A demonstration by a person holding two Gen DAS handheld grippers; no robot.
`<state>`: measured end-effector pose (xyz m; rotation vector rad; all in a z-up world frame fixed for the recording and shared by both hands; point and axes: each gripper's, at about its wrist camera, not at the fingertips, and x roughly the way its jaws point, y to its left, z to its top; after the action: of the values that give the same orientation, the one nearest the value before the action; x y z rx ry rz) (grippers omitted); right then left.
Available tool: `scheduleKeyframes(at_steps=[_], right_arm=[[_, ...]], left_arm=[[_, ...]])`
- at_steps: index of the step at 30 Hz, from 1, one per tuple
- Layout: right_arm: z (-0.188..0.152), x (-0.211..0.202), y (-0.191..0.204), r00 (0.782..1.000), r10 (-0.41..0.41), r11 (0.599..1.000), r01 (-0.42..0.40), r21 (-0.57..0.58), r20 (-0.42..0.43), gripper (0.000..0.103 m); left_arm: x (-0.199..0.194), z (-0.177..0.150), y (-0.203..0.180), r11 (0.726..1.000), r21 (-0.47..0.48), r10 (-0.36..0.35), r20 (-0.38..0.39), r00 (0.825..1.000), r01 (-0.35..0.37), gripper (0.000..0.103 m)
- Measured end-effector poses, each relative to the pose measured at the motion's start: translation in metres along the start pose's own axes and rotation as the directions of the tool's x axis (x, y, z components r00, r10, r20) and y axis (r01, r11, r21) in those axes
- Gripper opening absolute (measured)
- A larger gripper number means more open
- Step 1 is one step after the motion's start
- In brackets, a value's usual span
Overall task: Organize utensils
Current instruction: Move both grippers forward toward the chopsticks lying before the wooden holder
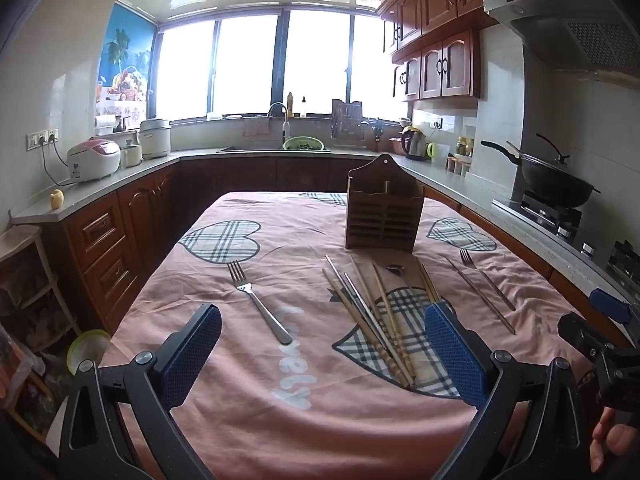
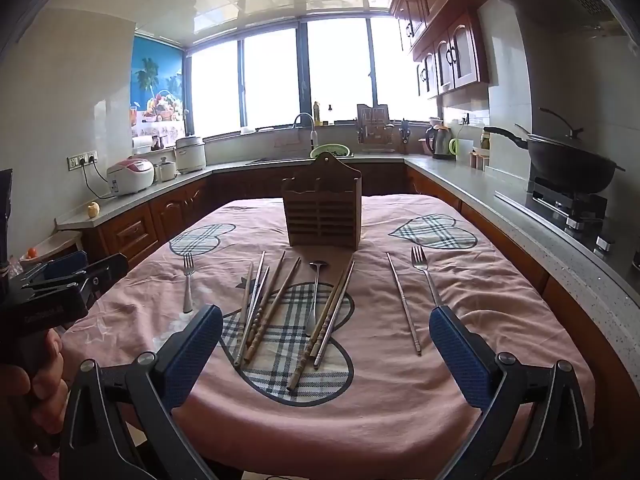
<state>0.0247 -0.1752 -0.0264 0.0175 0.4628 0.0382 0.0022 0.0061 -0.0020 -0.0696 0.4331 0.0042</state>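
Both grippers, left [image 1: 322, 350] and right [image 2: 326, 354], hovering with fingers apart, gripping nothing. Chopsticks [image 2: 272, 308], spoon [image 2: 316, 296], forks [image 2: 426, 276] lying at 12 o'clock before the holder [image 2: 324, 216]. Risk: overlapping chopsticks rolling, scattering when pinched.

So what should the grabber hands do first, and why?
Probably the left gripper should dip toward the fork lying alone on the pink tablecloth. Both grippers are open and hold nothing, the wooden holder stands upright at the back, and that fork sits apart from the chopsticks pile, so it looks easiest to grab cleanly.
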Motion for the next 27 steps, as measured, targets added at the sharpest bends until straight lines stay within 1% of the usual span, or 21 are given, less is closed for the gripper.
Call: scheduleKeyframes(at_steps=[27], right_arm=[[-0.0011,0.0038,0.0008,1.0,0.003,1.0,-0.003,0.003,-0.005,0.103]], left_arm=[[0.0021,0.0003,0.0,1.0,-0.003,-0.001,-0.009,1.0,0.001,0.102]])
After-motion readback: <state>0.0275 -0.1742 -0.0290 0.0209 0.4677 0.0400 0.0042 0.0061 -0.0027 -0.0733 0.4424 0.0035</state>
